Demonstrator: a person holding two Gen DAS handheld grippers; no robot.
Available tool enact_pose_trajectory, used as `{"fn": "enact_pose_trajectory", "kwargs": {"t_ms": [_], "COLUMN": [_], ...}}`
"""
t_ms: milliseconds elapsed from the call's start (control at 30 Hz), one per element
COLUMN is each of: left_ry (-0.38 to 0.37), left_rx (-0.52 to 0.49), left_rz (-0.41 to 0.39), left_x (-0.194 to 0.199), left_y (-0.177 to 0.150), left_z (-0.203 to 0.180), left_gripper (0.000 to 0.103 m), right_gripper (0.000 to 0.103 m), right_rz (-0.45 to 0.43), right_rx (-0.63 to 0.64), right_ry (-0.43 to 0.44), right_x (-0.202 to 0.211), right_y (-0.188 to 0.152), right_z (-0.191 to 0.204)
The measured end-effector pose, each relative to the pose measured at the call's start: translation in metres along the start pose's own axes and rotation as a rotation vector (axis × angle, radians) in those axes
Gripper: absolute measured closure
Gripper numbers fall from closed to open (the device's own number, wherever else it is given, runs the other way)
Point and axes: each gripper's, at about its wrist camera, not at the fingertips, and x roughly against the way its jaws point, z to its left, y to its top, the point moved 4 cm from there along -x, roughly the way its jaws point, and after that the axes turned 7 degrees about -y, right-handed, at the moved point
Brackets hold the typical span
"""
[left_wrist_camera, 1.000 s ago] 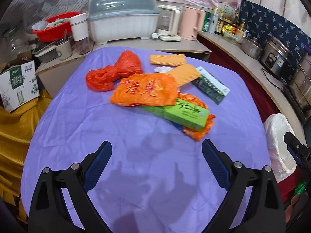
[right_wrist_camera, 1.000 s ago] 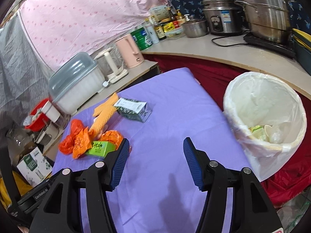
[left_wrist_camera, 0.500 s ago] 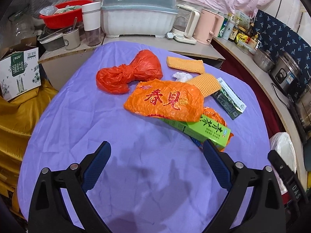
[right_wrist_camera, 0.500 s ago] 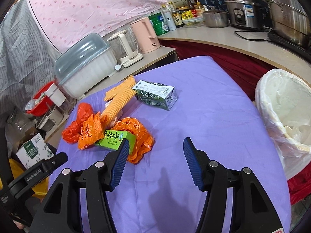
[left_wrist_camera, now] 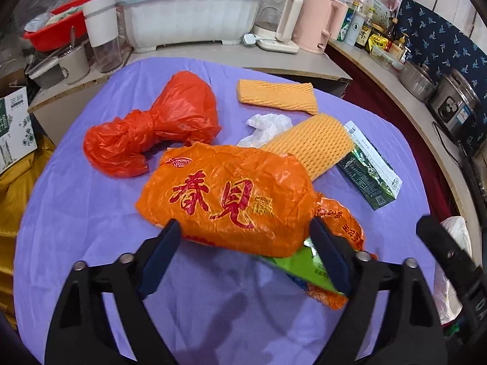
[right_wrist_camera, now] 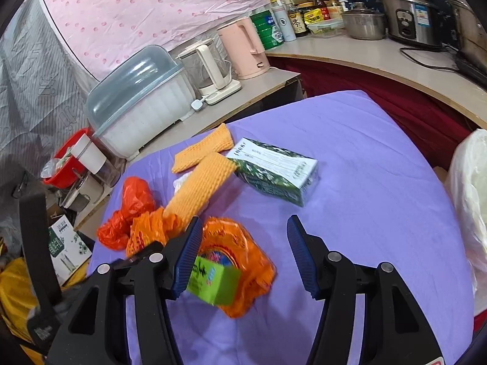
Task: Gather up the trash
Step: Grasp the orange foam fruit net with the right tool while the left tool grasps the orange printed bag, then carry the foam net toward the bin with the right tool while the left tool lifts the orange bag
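Observation:
Trash lies on a purple table (left_wrist_camera: 91,213). An orange printed bag (left_wrist_camera: 231,197) lies on a green box (left_wrist_camera: 301,267), with a red knotted bag (left_wrist_camera: 158,124), two orange foam sleeves (left_wrist_camera: 313,146), white tissue (left_wrist_camera: 264,124) and a green-white carton (left_wrist_camera: 368,167) behind. My left gripper (left_wrist_camera: 243,243) is open, its fingers either side of the orange bag's near edge. My right gripper (right_wrist_camera: 243,240) is open above a second orange wrapper (right_wrist_camera: 246,258) and the green box (right_wrist_camera: 213,279). The carton (right_wrist_camera: 274,170) lies beyond it.
A white-lined trash bin (right_wrist_camera: 471,206) stands at the table's right edge. Behind the table a counter holds a dish-drainer box (left_wrist_camera: 188,21), kettles (left_wrist_camera: 280,18), bottles and cookers (right_wrist_camera: 408,15). A cardboard box (left_wrist_camera: 12,127) and yellow cloth are at the left.
Both grippers have moved forward toward the trash pile. The left now straddles the orange bag; the right has swung from the bin to over the green box.

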Motion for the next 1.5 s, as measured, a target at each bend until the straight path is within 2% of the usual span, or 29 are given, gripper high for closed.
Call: {"fn": "enact_pose_trajectory", "kwargs": {"t_ms": [133,167,233,533,633,700,800,833,1000,1200,1500], "left_ry": [-0.039,-0.054,-0.089,-0.127,-0.137,-0.141,-0.143,-0.143,-0.122,-0.14,-0.181], "left_rx": [0.016,0.018,0.024,0.049,0.054,0.055,0.057,0.057,0.036,0.025,-0.049], "left_rz": [0.02,0.024,0.039,0.04,0.046,0.045,0.044,0.042,0.011,-0.019,-0.078], "left_x": [-0.004,-0.004,-0.003,-0.001,-0.003,-0.003,-0.003,-0.002,0.012,0.04,0.091], "left_y": [0.002,0.002,0.003,0.003,0.002,0.002,0.002,0.003,0.003,-0.001,-0.014], "left_z": [0.009,0.011,0.015,0.03,0.032,0.034,0.034,0.034,0.032,0.019,-0.025], "left_gripper": [0.057,0.072,0.088,0.091,0.091,0.091,0.091,0.092,0.092,0.093,0.093], "right_gripper": [0.047,0.047,0.046,0.047,0.053,0.069,0.089,0.091,0.094,0.094,0.094], "right_rz": [0.029,0.04,0.064,0.141,0.149,0.156,0.164,0.159,0.104,0.016,-0.092], "right_rx": [-0.007,-0.011,-0.019,-0.056,-0.055,-0.045,-0.03,-0.027,-0.012,0.003,-0.033], "right_ry": [0.034,0.044,0.061,0.128,0.139,0.146,0.152,0.154,0.152,0.135,0.1], "right_x": [-0.023,-0.03,-0.042,-0.088,-0.095,-0.1,-0.102,-0.1,-0.077,-0.028,0.051], "right_y": [0.01,0.012,0.012,0.012,0.013,0.013,0.012,0.013,0.019,0.028,0.038], "right_z": [0.012,0.015,0.021,0.043,0.049,0.054,0.059,0.059,0.058,0.048,0.006]}}
